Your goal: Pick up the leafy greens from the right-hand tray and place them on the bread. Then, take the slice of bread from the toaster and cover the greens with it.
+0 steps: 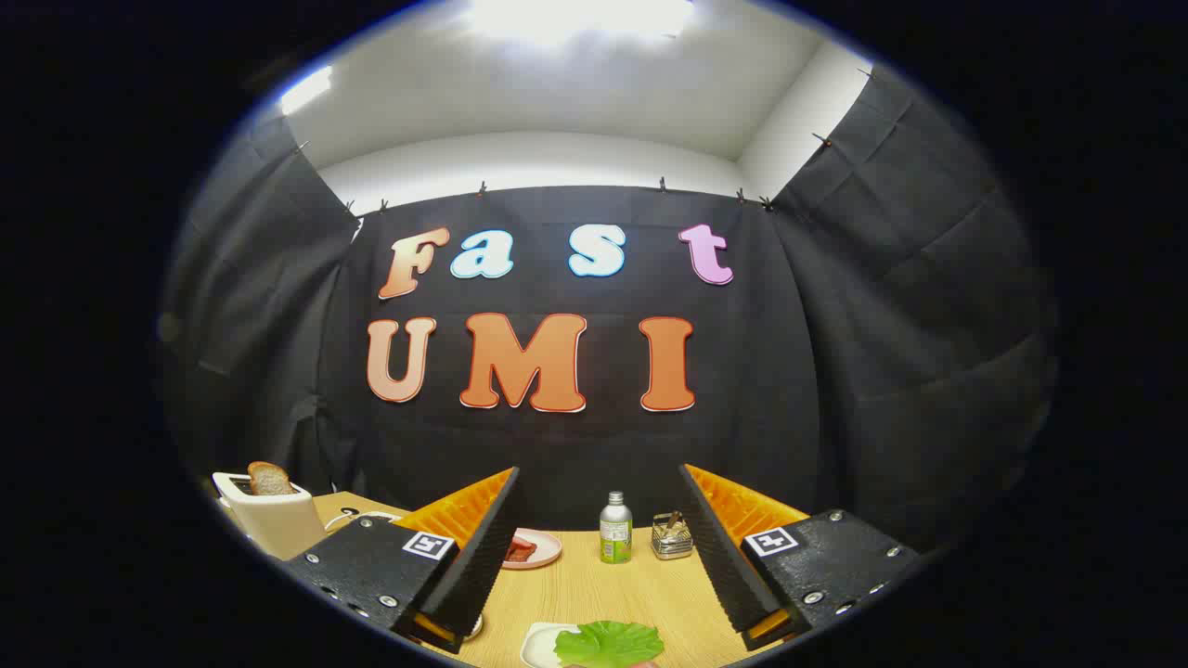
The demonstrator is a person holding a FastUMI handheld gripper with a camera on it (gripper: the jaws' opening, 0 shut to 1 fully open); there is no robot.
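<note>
Greens [608, 643] lie on a white plate [535, 644] on the worktop [594, 584], low between my gripper's fingers and close in front of me. My gripper [599, 529] hangs wide open, holding nothing. Beyond the fingers I see a small bottle [614, 529], a wire holder [671, 536] beside it and a pink plate [534, 549] with something red. Off to the left, a slice of bread [270, 479] stands up out of the white toaster [271, 516].

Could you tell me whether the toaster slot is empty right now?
No, a slice of bread stands up out of the toaster, off to the side of the open gripper.
</note>
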